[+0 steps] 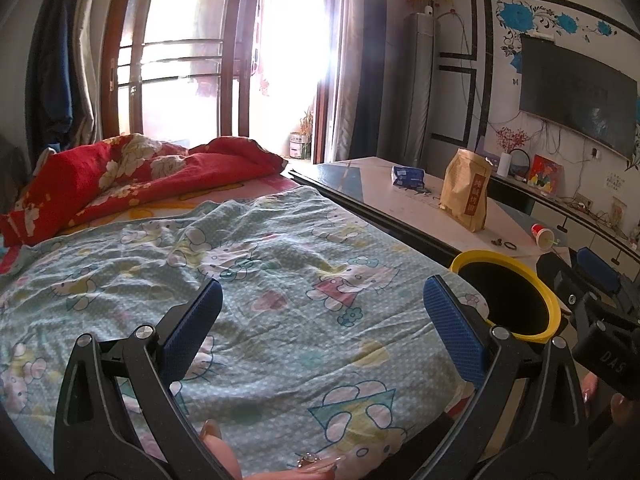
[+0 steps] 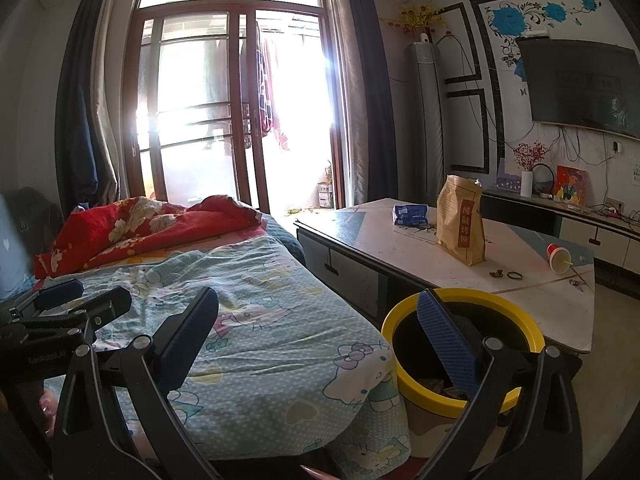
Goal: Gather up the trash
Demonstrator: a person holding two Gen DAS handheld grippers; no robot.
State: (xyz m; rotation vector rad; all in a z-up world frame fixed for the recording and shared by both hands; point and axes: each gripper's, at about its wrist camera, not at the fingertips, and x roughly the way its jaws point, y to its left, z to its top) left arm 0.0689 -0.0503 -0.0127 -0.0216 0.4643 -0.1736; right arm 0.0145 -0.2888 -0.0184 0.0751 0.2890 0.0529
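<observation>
Yellow-rimmed bin (image 2: 460,392) stands on the floor between bed (image 2: 256,320) and counter (image 2: 400,252). Trash lies on the counter: a blue wrapper (image 2: 411,215), a tall paper bag (image 2: 460,220) standing upright, and a tipped red cup (image 2: 559,258) with straw. Left gripper (image 1: 322,328) and right gripper (image 2: 318,328) both hold their jaws wide apart, gripping nothing. Wrapper and cup are probably light and crushable; the bag is likely best pinched at its crumpled top edge.

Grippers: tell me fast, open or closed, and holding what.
Left gripper: open, holding nothing, over the bed sheet.
Right gripper: open, holding nothing, near the yellow bin.
</observation>
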